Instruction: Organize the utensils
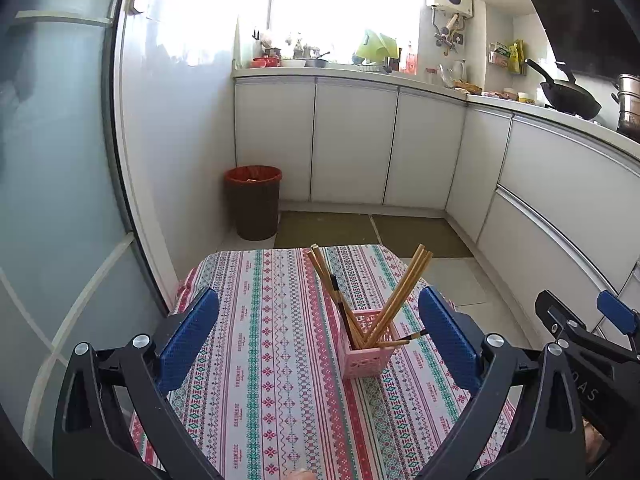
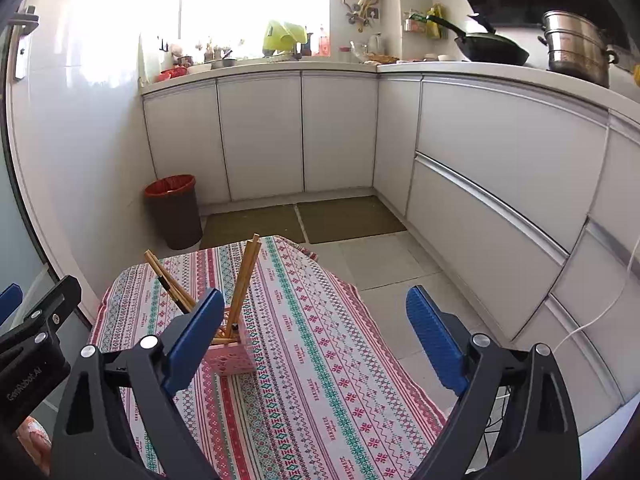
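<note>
A pink lattice holder (image 1: pixel 366 350) stands upright on the patterned tablecloth (image 1: pixel 264 320). Several wooden chopsticks (image 1: pixel 400 296) stand in it, fanned left and right; one lies low, pointing right. My left gripper (image 1: pixel 318 320) is open and empty, held above the table, with the holder between its blue pads and a little ahead. My right gripper (image 2: pixel 316 324) is open and empty; the holder (image 2: pixel 234 358) with its chopsticks (image 2: pixel 244 280) sits just behind the left pad (image 2: pixel 196 340), partly hidden. The right gripper also shows in the left wrist view (image 1: pixel 584 328).
The small table's cloth (image 2: pixel 320 360) ends at the far edge near a brown bin with a red liner (image 1: pixel 253 200). White cabinets (image 2: pixel 500 168) run along the back and right. A wok (image 2: pixel 494 50) and steel pot (image 2: pixel 576 46) sit on the counter. A glass door (image 1: pixel 60 200) is at the left.
</note>
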Available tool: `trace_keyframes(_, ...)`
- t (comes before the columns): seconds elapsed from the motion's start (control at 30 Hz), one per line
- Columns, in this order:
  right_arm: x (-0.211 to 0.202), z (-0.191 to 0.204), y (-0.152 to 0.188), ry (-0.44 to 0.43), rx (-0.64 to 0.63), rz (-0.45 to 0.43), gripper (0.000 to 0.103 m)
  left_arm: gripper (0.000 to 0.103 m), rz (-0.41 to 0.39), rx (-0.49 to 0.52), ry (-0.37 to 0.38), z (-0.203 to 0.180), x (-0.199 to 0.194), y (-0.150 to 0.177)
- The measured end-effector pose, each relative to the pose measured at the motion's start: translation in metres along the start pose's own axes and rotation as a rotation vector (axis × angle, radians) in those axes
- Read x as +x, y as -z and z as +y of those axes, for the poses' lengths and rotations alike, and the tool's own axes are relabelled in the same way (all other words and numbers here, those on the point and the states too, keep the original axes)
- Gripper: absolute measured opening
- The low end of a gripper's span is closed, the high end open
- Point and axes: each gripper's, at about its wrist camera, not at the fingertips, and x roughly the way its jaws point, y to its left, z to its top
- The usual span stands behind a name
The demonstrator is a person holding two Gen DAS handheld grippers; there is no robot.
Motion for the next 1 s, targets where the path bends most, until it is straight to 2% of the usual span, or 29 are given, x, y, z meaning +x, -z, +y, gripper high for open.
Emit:
trace_keyframes(0.33,-0.021,-0.013,0.014,0.068,0.027,-0.036,0.094,0.096,-0.005,0.014,0.015,-0.010,-0.013,0.009)
trace_keyframes(1.0,-0.025,-0.012,0.015,0.083,0.037,-0.023,0.094,0.096,-0.001,0.025,0.021,-0.015,-0.014,0.012)
